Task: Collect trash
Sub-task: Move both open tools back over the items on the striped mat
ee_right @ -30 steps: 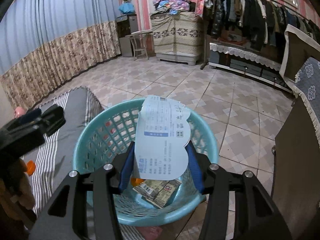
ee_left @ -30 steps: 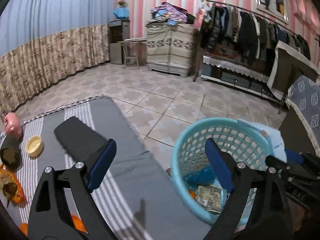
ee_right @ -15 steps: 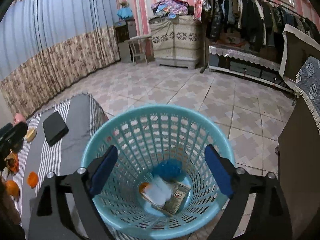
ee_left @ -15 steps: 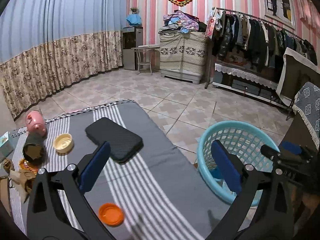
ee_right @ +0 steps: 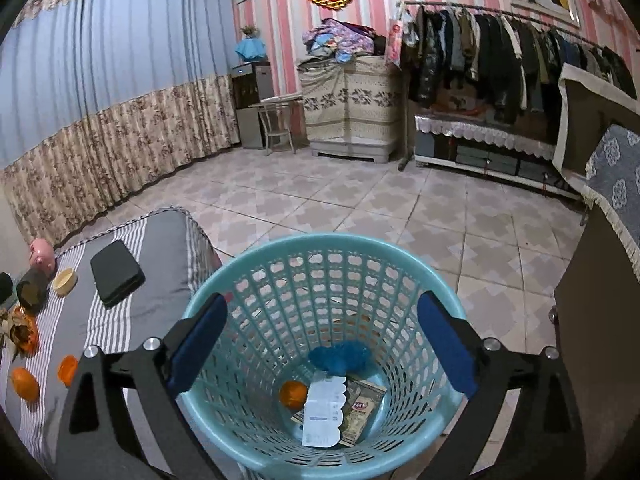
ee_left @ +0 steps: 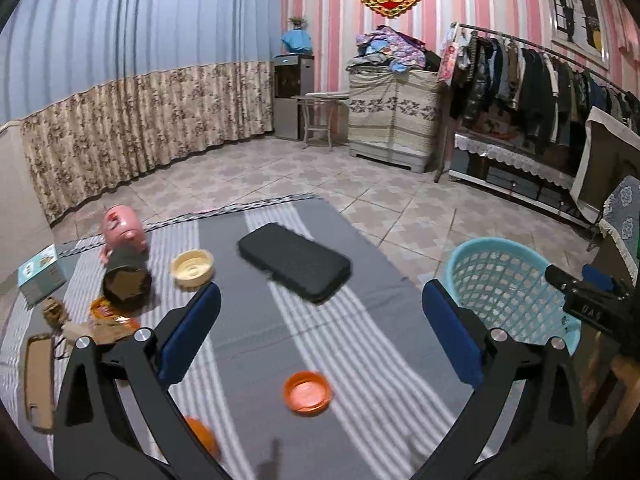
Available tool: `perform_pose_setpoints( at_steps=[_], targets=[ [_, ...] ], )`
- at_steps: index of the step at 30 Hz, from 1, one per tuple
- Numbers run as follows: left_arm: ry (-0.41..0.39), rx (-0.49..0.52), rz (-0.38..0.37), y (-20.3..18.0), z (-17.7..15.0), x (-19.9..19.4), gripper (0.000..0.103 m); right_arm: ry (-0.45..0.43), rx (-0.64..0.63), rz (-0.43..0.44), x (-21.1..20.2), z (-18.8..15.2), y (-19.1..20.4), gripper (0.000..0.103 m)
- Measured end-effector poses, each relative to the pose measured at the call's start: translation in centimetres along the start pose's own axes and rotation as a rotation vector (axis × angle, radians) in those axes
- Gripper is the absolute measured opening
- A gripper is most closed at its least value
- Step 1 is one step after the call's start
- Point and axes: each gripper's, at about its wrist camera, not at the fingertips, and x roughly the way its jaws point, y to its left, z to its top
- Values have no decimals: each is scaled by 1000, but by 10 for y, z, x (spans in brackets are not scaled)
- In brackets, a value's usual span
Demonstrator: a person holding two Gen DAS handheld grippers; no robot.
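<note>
Paper slip [ee_right: 323, 410] lies inside the teal basket [ee_right: 256, 254]; right tool [ee_right: 322, 340] hangs above, jaws apart. Left tool [ee_left: 320, 328], also apart, faces the orange cap [ee_left: 307, 392], likely next.

Each hand-held gripper [ee_left: 320, 328] has black angular arms, blue finger pads [ee_right: 198, 346] (silver screws at joints).

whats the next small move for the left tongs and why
Probably lower the open left tongs onto the orange cap lying just below them on the striped mat: they hold nothing, and the right tongs hang open over the basket.
</note>
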Motion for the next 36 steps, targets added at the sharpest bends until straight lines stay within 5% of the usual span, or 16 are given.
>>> perform_pose_setpoints(
  at_steps=[16, 30, 36],
  targets=[
    [-3, -82, 168, 108, -28, -50, 97, -41, -73, 54, -24, -8, 38, 94],
    [33, -169, 285, 204, -73, -76, 97, 3, -138, 200, -37, -26, 122, 94],
    [63, -218, 316, 232, -91, -70, 97, 36, -270, 240, -37, -49, 169, 94]
  ],
)
